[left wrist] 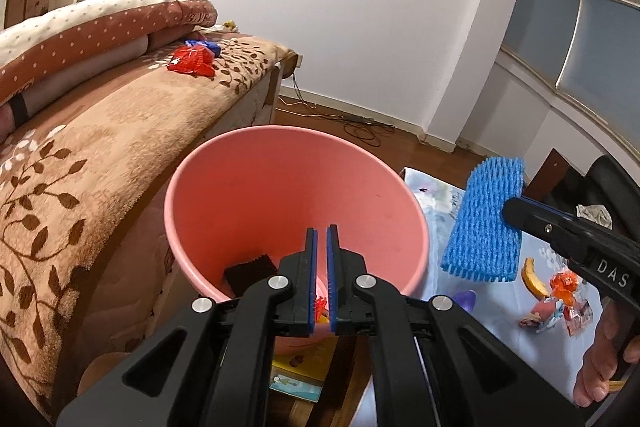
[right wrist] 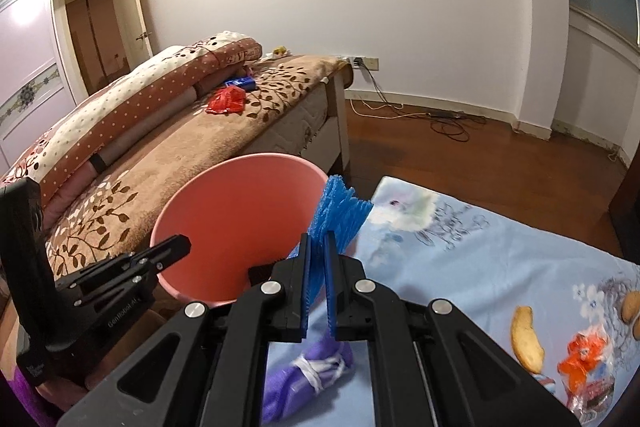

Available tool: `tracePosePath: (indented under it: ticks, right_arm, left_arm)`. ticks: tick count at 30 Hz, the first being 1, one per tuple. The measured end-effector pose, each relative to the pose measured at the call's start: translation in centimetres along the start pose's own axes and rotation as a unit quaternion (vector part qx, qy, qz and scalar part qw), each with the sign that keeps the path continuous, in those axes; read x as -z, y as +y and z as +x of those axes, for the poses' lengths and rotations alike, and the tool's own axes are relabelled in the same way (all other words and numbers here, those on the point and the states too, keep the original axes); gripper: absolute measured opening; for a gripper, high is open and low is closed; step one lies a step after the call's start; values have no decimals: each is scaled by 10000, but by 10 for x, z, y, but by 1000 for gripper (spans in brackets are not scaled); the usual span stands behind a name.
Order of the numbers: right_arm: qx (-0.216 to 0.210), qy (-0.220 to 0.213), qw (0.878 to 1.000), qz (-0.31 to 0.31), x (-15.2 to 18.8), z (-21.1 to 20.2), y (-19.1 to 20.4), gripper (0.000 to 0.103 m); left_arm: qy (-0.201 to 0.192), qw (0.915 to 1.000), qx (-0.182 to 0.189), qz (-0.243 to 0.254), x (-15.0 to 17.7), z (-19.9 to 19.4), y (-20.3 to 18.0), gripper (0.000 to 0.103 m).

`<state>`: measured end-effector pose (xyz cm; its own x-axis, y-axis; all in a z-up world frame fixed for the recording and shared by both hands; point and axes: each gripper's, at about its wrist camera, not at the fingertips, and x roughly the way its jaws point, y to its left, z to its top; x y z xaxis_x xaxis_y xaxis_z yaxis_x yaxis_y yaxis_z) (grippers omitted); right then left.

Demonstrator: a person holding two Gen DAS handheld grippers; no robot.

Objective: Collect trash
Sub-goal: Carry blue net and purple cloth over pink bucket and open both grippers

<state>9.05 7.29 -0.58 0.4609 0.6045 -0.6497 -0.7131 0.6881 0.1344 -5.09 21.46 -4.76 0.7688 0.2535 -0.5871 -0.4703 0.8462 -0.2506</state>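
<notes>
One blue foam net (left wrist: 486, 217): we hold it clamped in our right claw (right wrist: 319, 253), which is closed on its lower edge. The net stands upright, beside the right rim of the bin and above the cloth-covered worktop (right wrist: 500, 247).

One pink bin (left wrist: 288, 187): round, open-topped, between the bed and the worktop. Inside we count one dark square piece (left wrist: 250, 271) near the bottom and one small red scrap (left wrist: 321, 305), partly hidden by the claw.

Our left claw (left wrist: 322, 233): over the bin's near rim, its blue pads nearly together with a narrow gap, nothing between them at the tips. In the right wrist view it shows at the left edge, pointing at the bin.

Loose on the worktop: one banana peel (right wrist: 528, 339), one orange wrapper (right wrist: 582, 357), one purple bundle tied with white string (right wrist: 316, 371), one tan rounded item (right wrist: 631, 307) cut by the picture edge. Further wrappers near the orange one are too jumbled to count.

One bed (left wrist: 120, 131), brown leaf-print cover. On it: one red wrapper (left wrist: 191, 61), one blue wrapper (left wrist: 206, 46) just behind it, one small yellow object (right wrist: 280, 50) near the wall, one folded dotted quilt (left wrist: 92, 31).

Floor (right wrist: 460, 155): wood, with tangled cables along the wall.
</notes>
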Motion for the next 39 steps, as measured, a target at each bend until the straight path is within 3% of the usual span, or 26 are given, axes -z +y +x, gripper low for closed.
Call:
tracePosePath:
  ticks: [7, 13, 14, 16, 20, 24, 29, 33, 35, 36, 39]
  right_arm:
    - [35, -71, 10000, 3, -1, -3, 2, 6]
    - [163, -88, 9997, 160, 7, -13, -12, 6]
    - [178, -92, 9996, 181, 8, -14, -15, 6]
    - [212, -101, 9994, 237, 12, -18, -20, 6]
    - [278, -112, 9990, 340, 19, -25, -29, 6]
    - [348, -119, 9984, 430, 25, -32, -38, 6]
    - [436, -99, 9975, 551, 30, -34, -48, 6]
    - [478, -42, 9970, 616, 33, -32, -54, 6]
    - [476, -19, 9970, 617, 33, -30, -54, 6]
    - [474, -8, 9970, 609, 34, -29, -54, 6]
    - [460, 29, 9974, 560, 34, -26, -51, 6]
  left_arm:
    - [131, 9981, 601, -86, 3, -7, -1, 4]
    - [409, 9917, 1195, 248, 12, -13, -21, 6]
    - [501, 9894, 1311, 360, 15, -14, -26, 10]
    - [786, 9829, 1580, 534, 21, -12, -35, 39]
    - [1108, 9716, 1898, 875, 36, -9, -56, 43]
    - [1263, 9661, 1840, 1295, 53, -2, -76, 43]
    - [1249, 9672, 1543, 1585, 65, 10, -90, 43]
    - [1538, 9655, 1521, 1447, 65, 23, -90, 43]
    - [1523, 9671, 1470, 1408, 64, 24, -88, 38]
    - [1552, 9669, 1454, 1409, 64, 25, -88, 28]
    - [1558, 9678, 1493, 1295, 64, 26, -83, 25]
